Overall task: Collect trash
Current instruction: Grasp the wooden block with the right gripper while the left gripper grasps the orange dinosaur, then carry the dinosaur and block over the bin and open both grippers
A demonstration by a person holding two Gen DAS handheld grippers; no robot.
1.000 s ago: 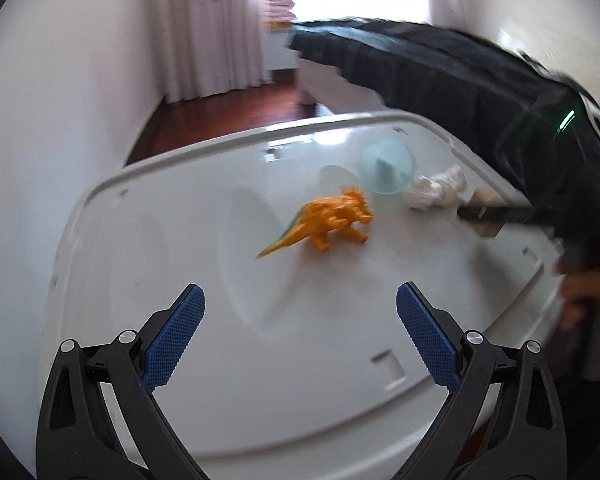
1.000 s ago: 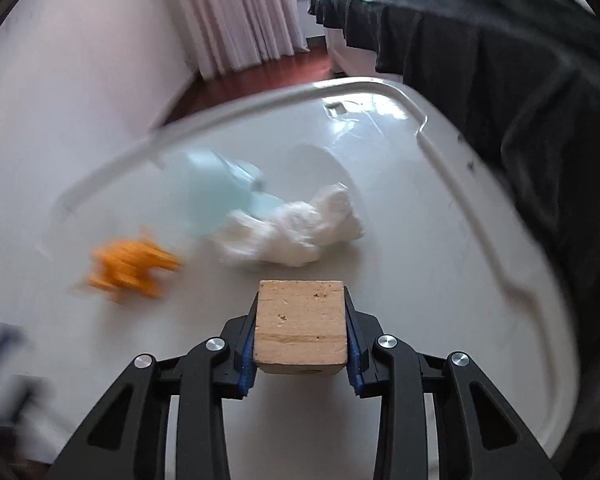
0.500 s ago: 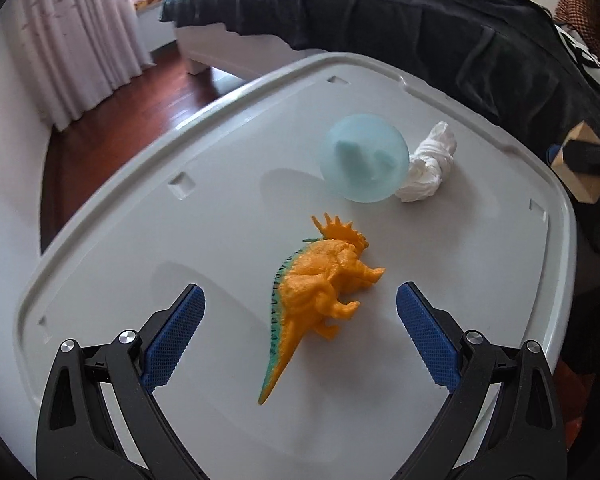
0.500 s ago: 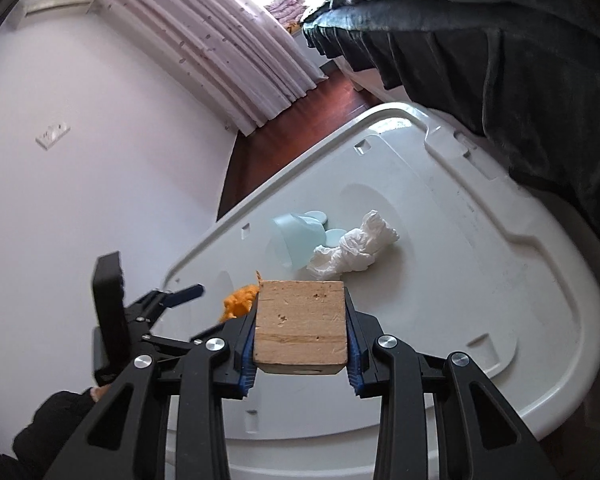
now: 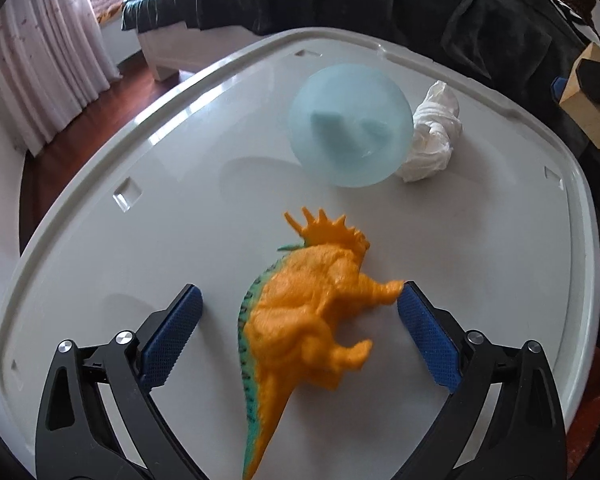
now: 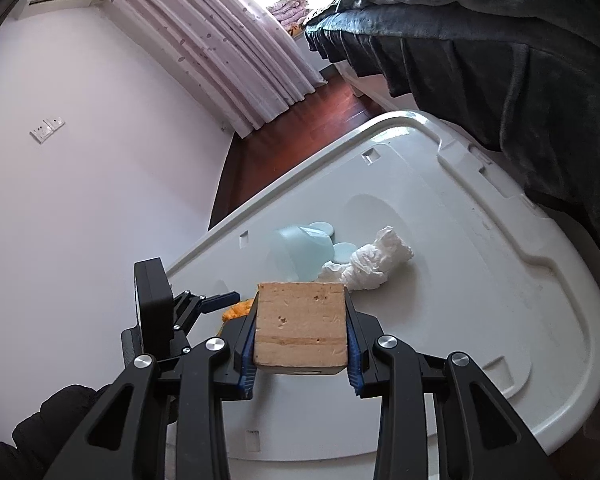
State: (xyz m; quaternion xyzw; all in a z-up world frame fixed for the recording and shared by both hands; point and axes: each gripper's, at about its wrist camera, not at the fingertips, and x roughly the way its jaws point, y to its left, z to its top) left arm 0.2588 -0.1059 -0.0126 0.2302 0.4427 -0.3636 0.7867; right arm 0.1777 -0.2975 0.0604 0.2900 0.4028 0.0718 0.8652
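White plastic lid point(image 5: 148, 248) fills the near ground, where the left gripper point(image 5: 300, 312) is spread wide around the orange dinosaur toy point(image 5: 312, 312), its right pad touching a leg; centring before closing seems wise. Beyond sit the pale blue cup point(image 5: 350, 124) and crumpled tissue point(image 5: 432, 136), near the far rim. Off the lid's right edge, the right gripper point(image 6: 300, 336) pinches a wooden block point(image 6: 302, 328).

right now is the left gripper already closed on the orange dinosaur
No, the left gripper is open, its pads either side of the orange dinosaur.
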